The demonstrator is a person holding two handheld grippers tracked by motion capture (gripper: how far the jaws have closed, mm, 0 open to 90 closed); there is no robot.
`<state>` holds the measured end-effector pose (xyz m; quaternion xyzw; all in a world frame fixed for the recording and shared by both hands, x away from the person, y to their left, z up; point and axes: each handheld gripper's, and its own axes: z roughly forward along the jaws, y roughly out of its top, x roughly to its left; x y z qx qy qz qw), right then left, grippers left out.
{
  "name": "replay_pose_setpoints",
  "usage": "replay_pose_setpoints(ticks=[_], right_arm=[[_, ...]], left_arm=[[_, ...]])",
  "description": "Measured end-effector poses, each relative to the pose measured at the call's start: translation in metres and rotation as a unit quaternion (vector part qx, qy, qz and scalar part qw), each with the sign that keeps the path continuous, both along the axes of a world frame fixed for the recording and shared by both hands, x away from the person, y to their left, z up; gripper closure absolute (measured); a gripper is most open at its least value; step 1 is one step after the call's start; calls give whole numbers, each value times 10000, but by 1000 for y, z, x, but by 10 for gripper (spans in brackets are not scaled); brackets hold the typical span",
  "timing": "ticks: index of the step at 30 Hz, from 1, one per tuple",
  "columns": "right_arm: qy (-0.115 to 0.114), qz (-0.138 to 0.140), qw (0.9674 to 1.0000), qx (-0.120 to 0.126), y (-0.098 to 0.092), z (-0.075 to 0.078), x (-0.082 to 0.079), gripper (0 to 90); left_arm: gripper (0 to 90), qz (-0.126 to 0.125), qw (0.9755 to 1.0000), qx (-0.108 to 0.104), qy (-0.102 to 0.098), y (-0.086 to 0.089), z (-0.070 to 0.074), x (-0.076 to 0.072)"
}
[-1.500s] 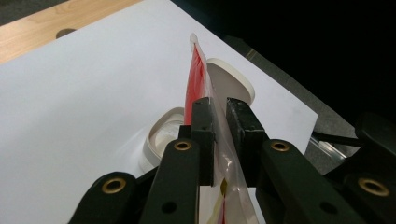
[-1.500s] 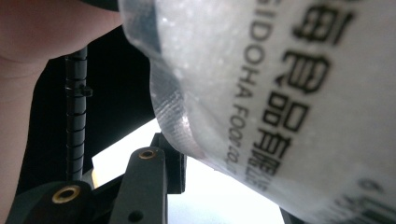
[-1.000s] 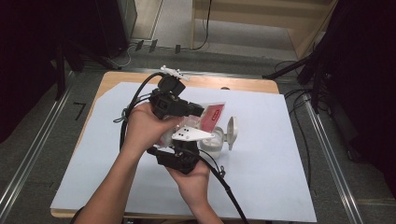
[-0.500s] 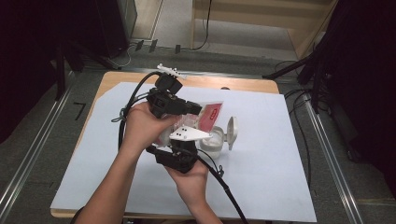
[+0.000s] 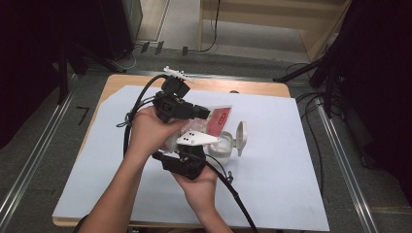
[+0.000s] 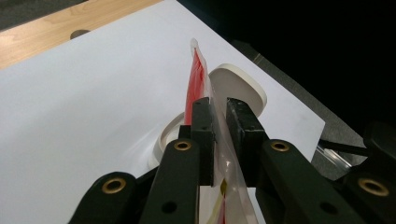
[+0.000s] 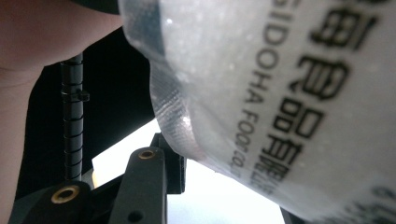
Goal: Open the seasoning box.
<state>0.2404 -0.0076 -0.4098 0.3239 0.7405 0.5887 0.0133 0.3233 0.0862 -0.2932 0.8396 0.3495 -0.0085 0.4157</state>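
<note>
A: What is being shown nearest the person's edge of the counter [image 5: 291, 194]?

B: The right claw [image 5: 194, 150] is being held low over the white sheet [image 5: 272, 160] by the right hand [image 5: 199, 182], with its cable being trailed back toward the person. In the right gripper view, a clear printed packet [image 7: 289, 93] is being pressed close against the lens, and one black jaw is being seen below its edge. Whether this claw is being closed on anything cannot be told.

A: And just beyond that?

B: The left claw [image 5: 201, 112] is being gripped by the left hand [image 5: 145, 128] and is being pointed to the right, above the right claw. In the left gripper view, its jaws are being held together on the sachet [image 6: 198, 88], whose red-and-clear film is being kept upright between them.

A: What is lying under the sachet?

B: A round white container [image 5: 221, 148] is being supported by the sheet, just beside the right claw, with its hinged lid [image 5: 241, 137] being left standing open on the far right side.

A: Farther still?

B: A bare wooden strip of the counter is being exposed along the far edge.
</note>
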Motion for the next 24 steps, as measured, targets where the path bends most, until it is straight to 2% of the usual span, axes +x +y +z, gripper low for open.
replay_pose_setpoints(ticks=[4,11,24], right_arm=[[51,29,10000,24,0,1,0,612],[43,20,10000,-71,-1,5,-2,636],[173,6,9998,-34,-1,7,-3,634]], left_arm=[[824,-12,10000,12,10,-1,0,1],[826,-1,10000,-40,42,0,1,0],[829,5,10000,43,22,-2,0,1]])
